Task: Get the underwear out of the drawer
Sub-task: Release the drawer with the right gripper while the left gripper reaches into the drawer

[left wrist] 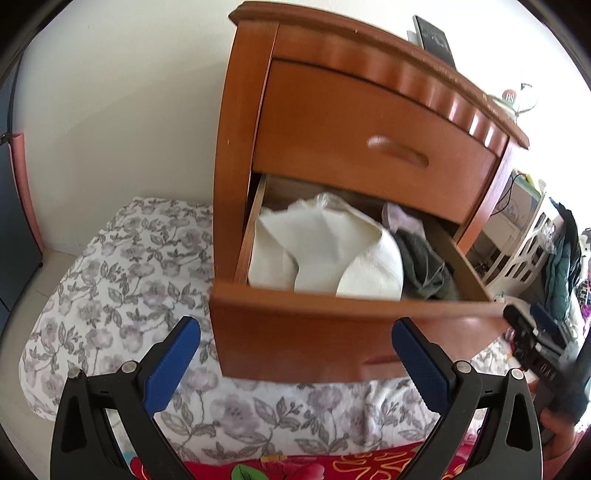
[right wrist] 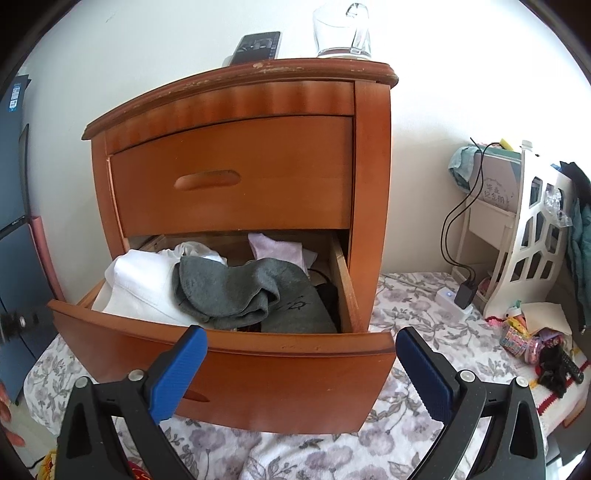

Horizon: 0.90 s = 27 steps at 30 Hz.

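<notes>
The wooden nightstand's lower drawer [right wrist: 221, 354] stands pulled out. Inside lie a crumpled grey garment [right wrist: 236, 291], white folded cloth [right wrist: 140, 284] and a pale pink piece [right wrist: 277, 251] at the back. The left wrist view shows the same drawer [left wrist: 332, 339] with the white cloth [left wrist: 332, 251] and grey garment [left wrist: 424, 266]. My right gripper [right wrist: 301, 336] is open in front of the drawer front, below the grey garment, with nothing between its fingers. My left gripper [left wrist: 295, 328] is also open and empty, before the drawer's left half. Which piece is the underwear I cannot tell.
The upper drawer [right wrist: 229, 177] is closed. A glass [right wrist: 341, 33] and a remote [right wrist: 258, 46] sit on the nightstand top. A floral sheet [right wrist: 424, 314] lies around the base. To the right are a white shelf [right wrist: 532, 236], a charger with cables [right wrist: 465, 291] and small clutter [right wrist: 535, 343].
</notes>
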Motion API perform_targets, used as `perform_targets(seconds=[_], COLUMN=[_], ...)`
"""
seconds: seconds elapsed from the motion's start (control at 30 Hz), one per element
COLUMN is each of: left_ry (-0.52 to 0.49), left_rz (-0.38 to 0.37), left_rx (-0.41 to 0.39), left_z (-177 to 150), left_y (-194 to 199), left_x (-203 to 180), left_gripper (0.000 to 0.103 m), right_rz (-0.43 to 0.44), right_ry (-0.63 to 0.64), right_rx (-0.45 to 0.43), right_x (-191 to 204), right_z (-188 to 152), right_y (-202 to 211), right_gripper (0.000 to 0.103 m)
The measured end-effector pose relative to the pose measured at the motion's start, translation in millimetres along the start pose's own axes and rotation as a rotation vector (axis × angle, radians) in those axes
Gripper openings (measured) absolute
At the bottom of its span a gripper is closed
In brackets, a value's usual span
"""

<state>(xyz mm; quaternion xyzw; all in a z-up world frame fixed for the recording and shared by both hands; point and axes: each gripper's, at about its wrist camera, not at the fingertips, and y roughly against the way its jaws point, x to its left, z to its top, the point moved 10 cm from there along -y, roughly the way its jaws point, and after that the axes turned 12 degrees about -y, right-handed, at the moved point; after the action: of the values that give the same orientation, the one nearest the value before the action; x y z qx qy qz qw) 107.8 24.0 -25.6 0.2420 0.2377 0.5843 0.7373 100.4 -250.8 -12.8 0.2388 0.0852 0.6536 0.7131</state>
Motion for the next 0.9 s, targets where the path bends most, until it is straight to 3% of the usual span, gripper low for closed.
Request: perform_targets(seconds=[0.1, 0.23, 0.37, 0.5, 0.67, 0.9], left_ry=[-0.019, -0.062, -0.132, -0.110, -0.100, 0.088], left_rz=[-0.016, 0.017, 0.026, -0.001, -0.037, -0.178], left_rx=[-0.011, -0.069, -0.065, 0.063, 0.201, 0.363], left_z=[16.7, 44.7, 73.0, 77.3, 60.2, 45.6], left_y=[3.4, 10.5, 3.4, -28.3, -63.4, -104.7], left_x=[-2.2, -3.5, -12.2, -18.2, -30.4, -24.7], left_gripper=[0.103, 0.103, 0.103, 0.103, 0.103, 0.103], right_rz=[0.000, 0.024, 0.025, 0.035, 0.041, 0.047], right_ry=[0.013, -0.005, 0.000, -0.005, 0.001, 0.002], right_rx=[-0.028, -0.021, -0.012, -0.013, -0.001, -0.001], right_x=[0.2, 2.5, 4.0, 6.4, 8.2, 9.2], right_z=[5.2, 4.9, 2.0, 2.6, -0.6, -0.1], right_y=[3.5, 3.2, 2.4, 4.4, 4.8, 6.4], right_gripper=[0.103, 0.103, 0.103, 0.103, 0.103, 0.103])
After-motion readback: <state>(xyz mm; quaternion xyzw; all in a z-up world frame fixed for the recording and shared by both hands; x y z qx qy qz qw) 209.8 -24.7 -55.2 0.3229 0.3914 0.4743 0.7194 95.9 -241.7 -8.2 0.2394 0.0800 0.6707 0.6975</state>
